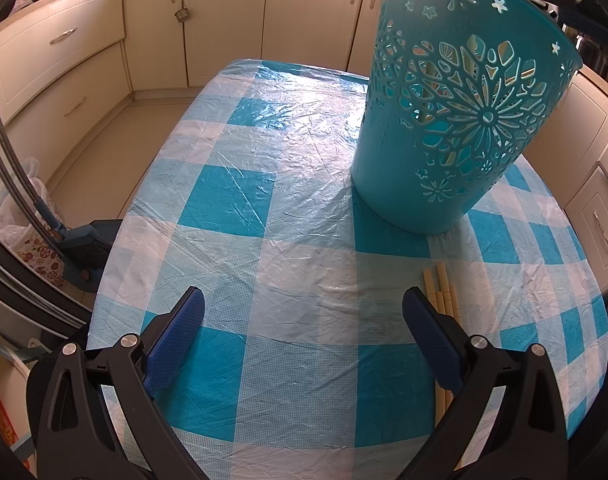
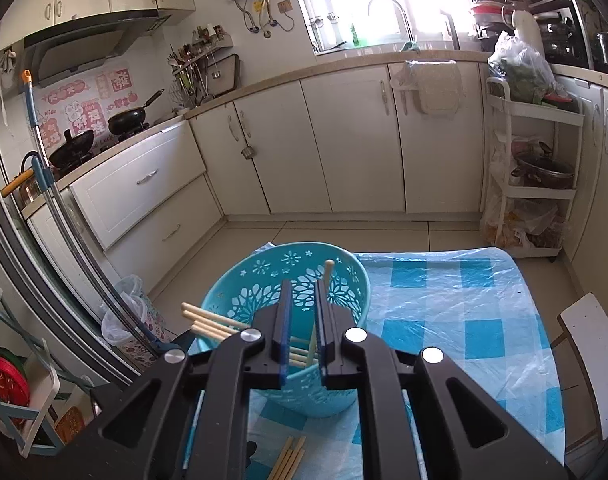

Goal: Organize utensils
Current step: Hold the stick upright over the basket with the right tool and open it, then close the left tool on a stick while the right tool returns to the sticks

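A teal cut-out basket (image 1: 459, 120) stands on the blue-and-white checked tablecloth (image 1: 240, 200). My left gripper (image 1: 304, 320) is open and empty, low over the cloth in front of the basket. Several wooden chopsticks (image 1: 443, 292) lie on the cloth beside its right finger. In the right wrist view my right gripper (image 2: 304, 304) hovers above the basket (image 2: 240, 296), its jaws nearly closed on one chopstick (image 2: 327, 276) that stands upright into the basket. Several chopsticks (image 2: 208, 322) lean out over the basket's left rim. More chopsticks (image 2: 290, 456) lie on the cloth below.
Cream kitchen cabinets (image 2: 343, 140) surround the table. A white chair (image 2: 587, 344) stands at the table's right edge. A broom and dustpan (image 1: 80, 248) lean by the table's left side, next to a plastic bag (image 2: 124, 312). A shelf cart (image 2: 531, 176) stands at the back right.
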`<state>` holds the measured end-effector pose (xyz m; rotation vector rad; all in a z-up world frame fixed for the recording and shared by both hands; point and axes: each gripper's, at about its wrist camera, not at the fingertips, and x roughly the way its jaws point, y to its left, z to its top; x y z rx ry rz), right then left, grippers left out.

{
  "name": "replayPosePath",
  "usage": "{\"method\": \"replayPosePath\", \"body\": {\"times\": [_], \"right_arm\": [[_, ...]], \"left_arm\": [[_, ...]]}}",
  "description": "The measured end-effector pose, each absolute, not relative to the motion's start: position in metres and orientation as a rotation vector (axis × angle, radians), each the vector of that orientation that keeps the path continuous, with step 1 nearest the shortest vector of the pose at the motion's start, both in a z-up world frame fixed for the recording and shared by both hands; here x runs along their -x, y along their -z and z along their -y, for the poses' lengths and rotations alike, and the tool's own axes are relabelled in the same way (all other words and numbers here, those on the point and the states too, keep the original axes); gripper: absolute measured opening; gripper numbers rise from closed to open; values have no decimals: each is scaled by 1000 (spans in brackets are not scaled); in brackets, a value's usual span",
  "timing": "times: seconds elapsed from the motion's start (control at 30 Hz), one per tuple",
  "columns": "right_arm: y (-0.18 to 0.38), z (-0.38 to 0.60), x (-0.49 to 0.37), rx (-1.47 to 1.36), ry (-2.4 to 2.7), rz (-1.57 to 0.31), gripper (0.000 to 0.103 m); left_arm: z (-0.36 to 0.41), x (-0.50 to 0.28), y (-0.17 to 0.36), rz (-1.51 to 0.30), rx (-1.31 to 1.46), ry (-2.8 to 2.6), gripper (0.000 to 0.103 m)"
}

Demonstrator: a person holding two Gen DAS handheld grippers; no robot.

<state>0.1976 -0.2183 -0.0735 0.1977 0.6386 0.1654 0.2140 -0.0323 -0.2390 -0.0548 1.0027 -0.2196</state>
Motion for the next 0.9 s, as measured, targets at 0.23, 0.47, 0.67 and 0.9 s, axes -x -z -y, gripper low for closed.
{"method": "replayPosePath", "body": {"times": [0.23, 0.47, 0.67, 0.9], "right_arm": [[74, 223, -154, -213, -143, -613, 14], [123, 214, -118, -213, -118, -746, 15], [179, 200, -111, -216, -134, -911, 15], [206, 181, -129, -190, -139, -978, 15]], "left_arm": [[32, -214, 239, -1003, 55, 220, 95], [32, -214, 239, -1002, 58, 219, 95], [23, -211, 233, -967, 101, 195, 95], [14, -212, 234, -969, 156, 180, 95]]}}
